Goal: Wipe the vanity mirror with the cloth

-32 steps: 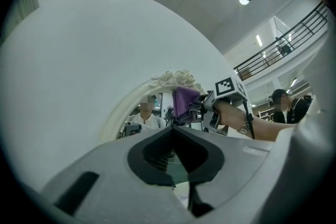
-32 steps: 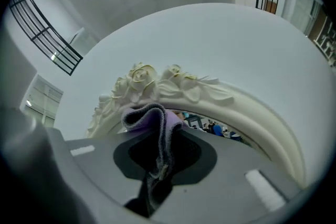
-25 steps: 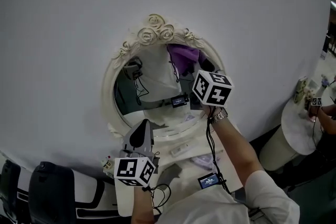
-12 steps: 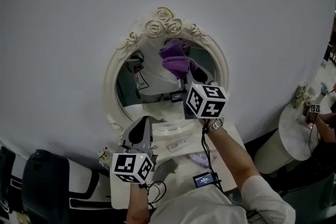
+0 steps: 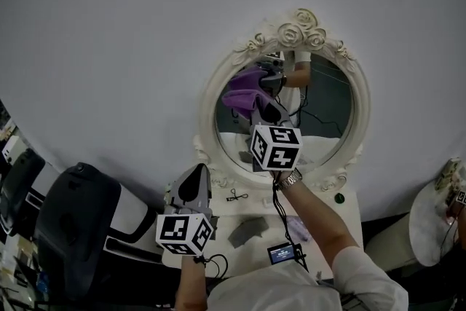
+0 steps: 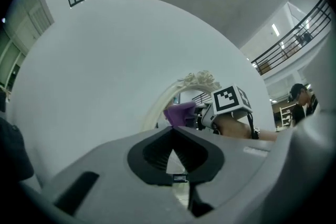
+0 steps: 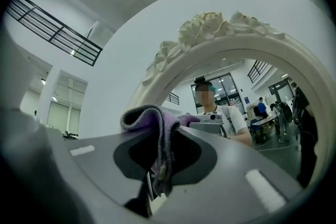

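Mirror first, from the head view: an oval glass in a white frame with carved roses on top, standing upright at the back of a white tabletop against a pale wall. The purple cloth is bunched at the upper left of the glass, at the tip of the right claw, which reaches up to it. I cannot tell whether the cloth touches the glass. The left claw is held low, in front of the tabletop's left edge and well apart from the mirror.

From the left gripper view, the left claw has both halves pressed together at the tip, with nothing between them. Beyond it stand the mirror, the cloth and the marker cube of the other claw.

From the right gripper view, the right claw is clamped tight on the cloth, which bulges above the grip and hangs down through it. The mirror fills the background, a person in a white shirt reflected in its glass.
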